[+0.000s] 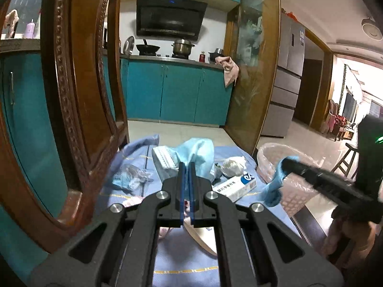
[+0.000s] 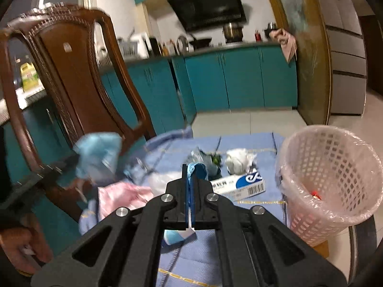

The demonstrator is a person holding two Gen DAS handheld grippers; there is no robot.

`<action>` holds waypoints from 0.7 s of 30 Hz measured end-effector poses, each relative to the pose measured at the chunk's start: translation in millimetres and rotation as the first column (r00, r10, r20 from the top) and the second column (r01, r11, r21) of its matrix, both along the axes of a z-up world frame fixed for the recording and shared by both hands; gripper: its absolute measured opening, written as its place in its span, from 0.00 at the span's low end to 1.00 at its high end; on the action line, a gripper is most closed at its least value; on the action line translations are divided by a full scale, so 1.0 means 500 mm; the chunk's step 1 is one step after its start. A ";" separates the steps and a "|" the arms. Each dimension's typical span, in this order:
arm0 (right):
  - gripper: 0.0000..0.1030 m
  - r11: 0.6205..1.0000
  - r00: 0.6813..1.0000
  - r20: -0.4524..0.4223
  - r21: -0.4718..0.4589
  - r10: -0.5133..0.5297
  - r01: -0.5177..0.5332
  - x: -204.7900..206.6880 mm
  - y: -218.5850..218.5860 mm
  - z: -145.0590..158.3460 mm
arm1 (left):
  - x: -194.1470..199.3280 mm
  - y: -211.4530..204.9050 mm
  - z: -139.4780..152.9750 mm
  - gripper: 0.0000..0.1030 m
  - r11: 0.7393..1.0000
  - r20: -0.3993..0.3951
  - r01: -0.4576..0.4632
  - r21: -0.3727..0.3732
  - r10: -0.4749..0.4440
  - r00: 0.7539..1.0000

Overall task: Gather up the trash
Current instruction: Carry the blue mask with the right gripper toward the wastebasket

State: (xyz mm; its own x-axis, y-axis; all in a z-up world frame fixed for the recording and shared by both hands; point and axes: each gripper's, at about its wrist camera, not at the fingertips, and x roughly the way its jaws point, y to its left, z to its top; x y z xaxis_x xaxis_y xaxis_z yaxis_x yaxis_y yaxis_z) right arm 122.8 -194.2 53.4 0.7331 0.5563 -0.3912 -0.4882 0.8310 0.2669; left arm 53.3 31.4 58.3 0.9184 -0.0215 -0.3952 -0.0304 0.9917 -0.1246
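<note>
Left gripper [image 1: 186,165] pinching blue mask [image 1: 198,150], right gripper [image 2: 191,167] pinching blue scrap [image 2: 191,170], pink basket [image 2: 335,167] at tablecloth's [image 2: 251,143] right edge

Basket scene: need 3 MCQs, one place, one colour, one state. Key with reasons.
1. Where is the basket relative to the box?
A. right of it
B. left of it
C. on top of it

2. What colour are the cabinets?
A. white
B. teal
C. red

3. What state is the right tool in?
A. wide open, nothing in it
B. shut on the box
C. shut on a blue mask

Key: 1 A, the right wrist view shows the basket at the cloth's right edge past the box. 2 B, the doors are teal in both views. 3 C, blue fabric sits pinched between the closed fingers.
</note>
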 end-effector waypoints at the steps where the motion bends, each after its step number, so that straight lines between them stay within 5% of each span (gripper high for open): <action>1: 0.01 1.000 1.000 0.010 0.006 -0.002 0.002 -0.008 -0.003 0.006 | 0.001 -0.003 -0.002 0.04 1.000 -0.007 0.006 0.002 -0.006 1.000; 21: 0.01 0.999 1.000 -0.014 -0.036 0.001 -0.001 -0.011 0.008 0.002 | 0.018 -0.008 -0.025 0.04 1.000 -0.076 0.002 -0.005 -0.002 0.997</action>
